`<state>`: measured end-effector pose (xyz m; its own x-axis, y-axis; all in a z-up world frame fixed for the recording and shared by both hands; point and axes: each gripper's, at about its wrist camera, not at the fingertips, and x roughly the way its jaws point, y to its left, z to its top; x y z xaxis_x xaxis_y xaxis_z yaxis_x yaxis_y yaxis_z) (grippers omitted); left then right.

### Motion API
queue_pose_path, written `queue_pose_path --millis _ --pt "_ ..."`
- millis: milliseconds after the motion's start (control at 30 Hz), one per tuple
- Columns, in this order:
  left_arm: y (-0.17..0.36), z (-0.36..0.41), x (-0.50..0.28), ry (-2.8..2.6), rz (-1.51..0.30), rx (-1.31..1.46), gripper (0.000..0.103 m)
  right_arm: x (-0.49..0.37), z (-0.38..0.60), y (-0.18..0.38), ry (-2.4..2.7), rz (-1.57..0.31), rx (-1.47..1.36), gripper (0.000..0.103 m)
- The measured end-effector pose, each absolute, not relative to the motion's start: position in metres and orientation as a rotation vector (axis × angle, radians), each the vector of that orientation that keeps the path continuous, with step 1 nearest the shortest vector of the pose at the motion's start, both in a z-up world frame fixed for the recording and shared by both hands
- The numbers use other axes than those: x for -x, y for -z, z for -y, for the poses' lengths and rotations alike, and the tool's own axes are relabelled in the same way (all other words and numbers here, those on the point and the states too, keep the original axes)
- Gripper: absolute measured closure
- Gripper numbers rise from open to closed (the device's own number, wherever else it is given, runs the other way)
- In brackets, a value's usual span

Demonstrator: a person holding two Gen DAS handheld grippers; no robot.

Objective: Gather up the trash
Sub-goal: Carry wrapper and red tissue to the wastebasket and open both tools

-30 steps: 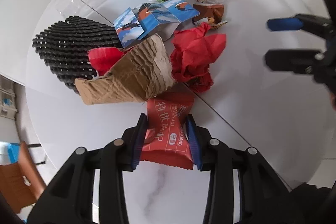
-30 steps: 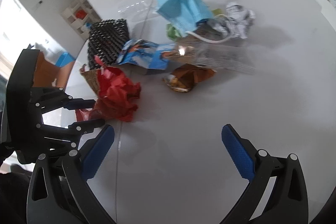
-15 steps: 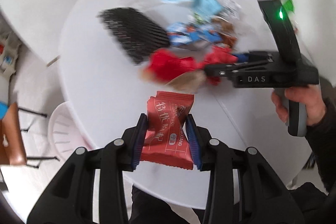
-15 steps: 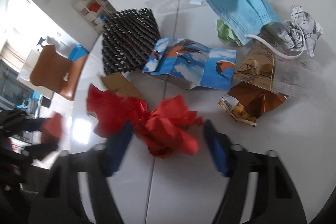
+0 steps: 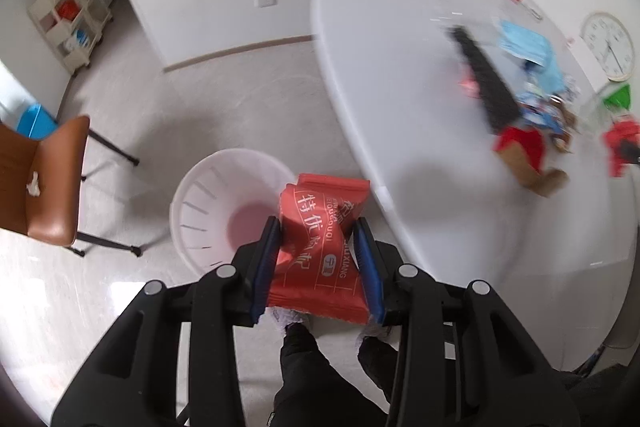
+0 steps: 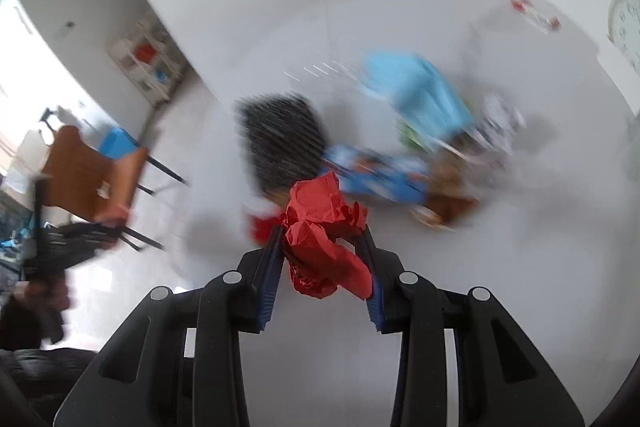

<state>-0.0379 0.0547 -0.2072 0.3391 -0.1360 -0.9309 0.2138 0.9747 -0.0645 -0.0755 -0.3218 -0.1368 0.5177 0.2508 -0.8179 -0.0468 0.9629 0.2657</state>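
Note:
My left gripper [image 5: 318, 227] is shut on a red snack wrapper [image 5: 316, 267] with white lettering and hangs over the floor, just above a white bin [image 5: 200, 203] beside the round white table [image 5: 400, 87]. In the right wrist view my right gripper [image 6: 320, 231] is shut on a crumpled red paper [image 6: 324, 255], lifted off the table [image 6: 520, 287], with both blue pads pressing into it. The rest of the trash stays on the table, blurred: a black foam net [image 6: 280, 139], a blue face mask [image 6: 416, 95], a blue printed pack [image 6: 380, 175] and a brown cardboard piece [image 5: 536, 171].
A brown chair [image 5: 44, 179] stands on the floor left of the bin. The person's dark legs and shoes show under the left gripper. A clock [image 5: 608, 45] lies at the table's far side, and a shelf unit [image 5: 68, 19] stands by the wall.
My left gripper swung off the table with the wrapper to above the bin. My right gripper moved onto the red paper, shut on it and lifted it.

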Motion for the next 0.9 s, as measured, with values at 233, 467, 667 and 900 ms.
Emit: queue_pose_path --millis 233,467,667,900 --pt "0.247 -0.117 -0.001 0.242 -1.272 -0.005 0.04 0.031 0.182 0.11 -0.385 -0.98 -0.16 0.066" --pt "0.248 -0.169 -0.012 0.247 -1.286 0.077 0.017 -0.022 0.067 0.152 -0.512 -1.089 -0.087 0.065" --pt "0.224 -0.224 -0.006 0.135 -1.24 0.131 0.013 -0.039 0.015 0.188 -0.536 -1.187 -0.04 0.06" --pt "0.205 -0.261 -0.008 0.068 -1.202 0.19 0.012 -0.045 -0.019 0.214 -0.511 -1.261 0.009 0.019"
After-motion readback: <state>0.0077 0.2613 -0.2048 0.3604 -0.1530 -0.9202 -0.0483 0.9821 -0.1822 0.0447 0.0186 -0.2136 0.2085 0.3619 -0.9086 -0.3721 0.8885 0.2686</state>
